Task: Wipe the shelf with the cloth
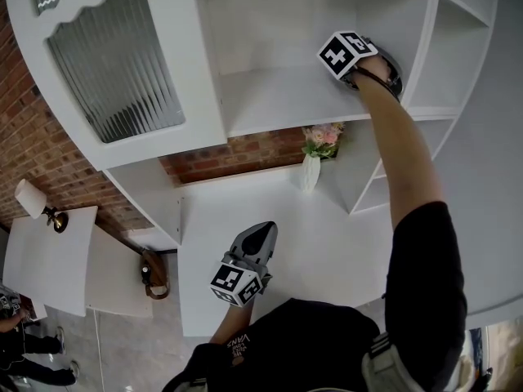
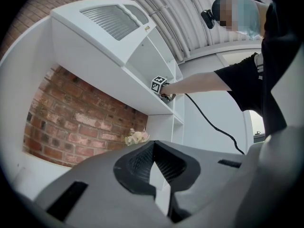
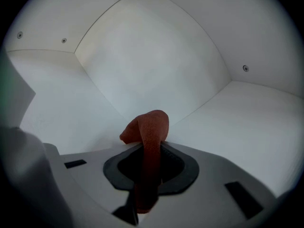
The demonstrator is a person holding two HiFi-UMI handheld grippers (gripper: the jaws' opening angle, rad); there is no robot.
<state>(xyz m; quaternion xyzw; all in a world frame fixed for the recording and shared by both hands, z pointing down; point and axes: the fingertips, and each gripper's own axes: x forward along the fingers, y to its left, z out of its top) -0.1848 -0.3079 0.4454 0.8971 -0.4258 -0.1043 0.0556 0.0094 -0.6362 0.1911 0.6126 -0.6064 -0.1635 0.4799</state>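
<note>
A rust-orange cloth [image 3: 151,125] is pinched between the jaws of my right gripper [image 3: 151,148], with a folded end sticking out ahead of the tips. That right gripper [image 1: 382,62] is reached into the upper compartment of the white shelf [image 1: 278,96], near its right wall. The cloth sits close to the compartment's back corner and bottom board [image 3: 251,122]. In the left gripper view the right gripper [image 2: 164,93] shows far off at the shelf edge [image 2: 142,91]. My left gripper [image 1: 263,229] hangs low over the white counter, its jaws shut and nothing between them [image 2: 153,148].
A cabinet door with ribbed glass [image 1: 114,64] stands left of the open compartment. A white vase of flowers [image 1: 317,155] stands on the counter [image 1: 327,251] against the brick wall [image 1: 237,158]. A black cable [image 2: 213,122] trails from the right arm. Narrow cubbies [image 1: 466,23] lie to the right.
</note>
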